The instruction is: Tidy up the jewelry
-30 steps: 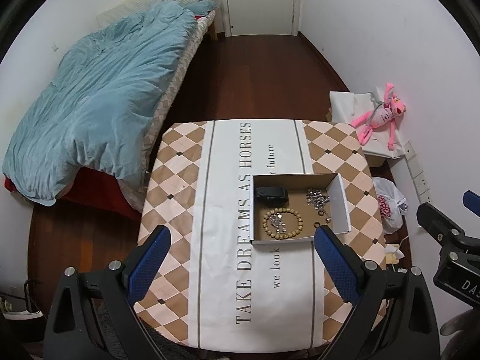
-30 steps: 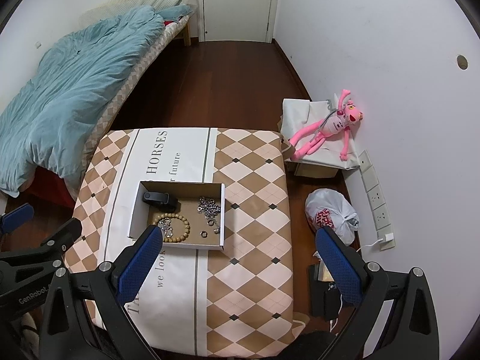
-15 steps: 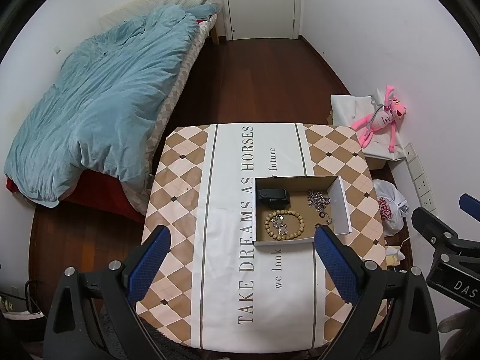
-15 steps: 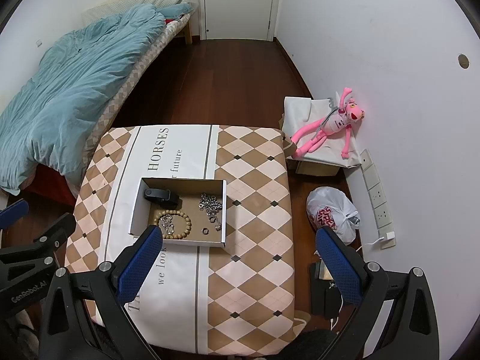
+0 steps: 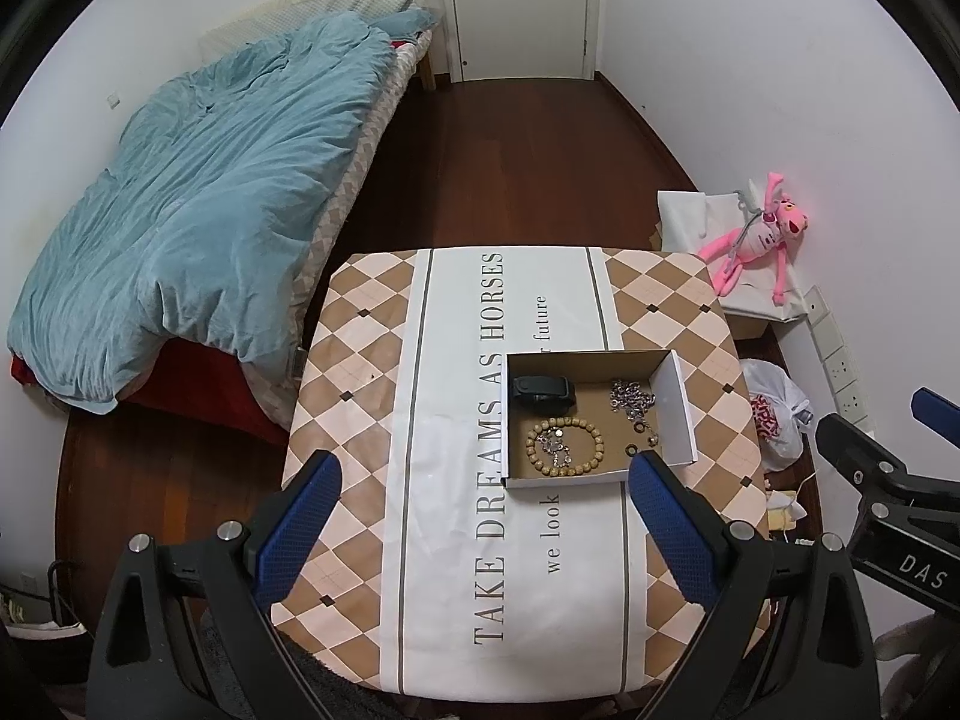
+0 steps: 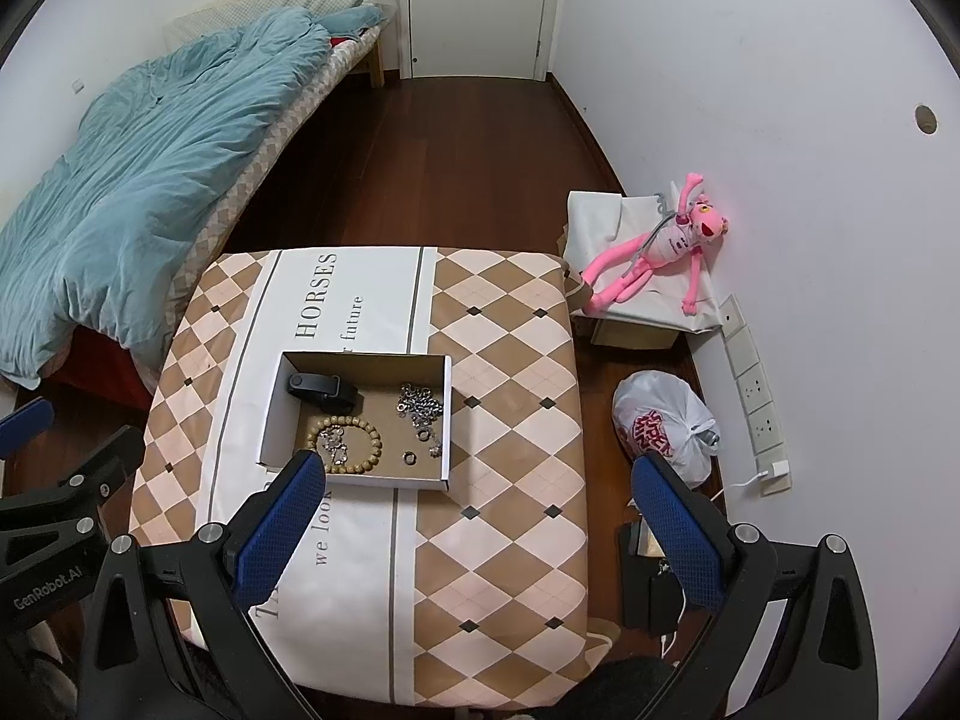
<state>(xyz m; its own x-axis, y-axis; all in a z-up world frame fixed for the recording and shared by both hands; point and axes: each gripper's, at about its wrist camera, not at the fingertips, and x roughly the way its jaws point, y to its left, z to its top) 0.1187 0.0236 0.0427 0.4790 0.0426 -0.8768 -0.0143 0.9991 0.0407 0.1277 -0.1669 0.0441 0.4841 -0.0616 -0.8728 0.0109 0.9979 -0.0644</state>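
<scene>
An open cardboard box (image 5: 675,408) (image 6: 447,414) lies on the checked tablecloth. It holds a black band (image 5: 543,389) (image 6: 324,387), a wooden bead bracelet (image 5: 597,447) (image 6: 373,447) with a silver piece inside its loop, a silver chain (image 5: 630,399) (image 6: 423,405) and a small dark ring (image 5: 631,450) (image 6: 410,457). My left gripper (image 5: 483,471) hovers high above the table's near side, open and empty. My right gripper (image 6: 478,471) hangs at a similar height to the right, also open and empty. Each gripper's black frame shows at the edge of the other's view.
The table (image 5: 360,372) carries a cloth with printed lettering. A bed with a blue duvet (image 5: 198,210) stands to the left. At the right wall are a pink plush toy (image 6: 654,252) on a white box, a white plastic bag (image 6: 663,426) and wall sockets (image 6: 756,390). A shut door (image 6: 480,6) is at the back.
Both views have shifted slightly, with a little more of the far room showing. The jaws stand as wide as before, and nothing in the box has moved.
</scene>
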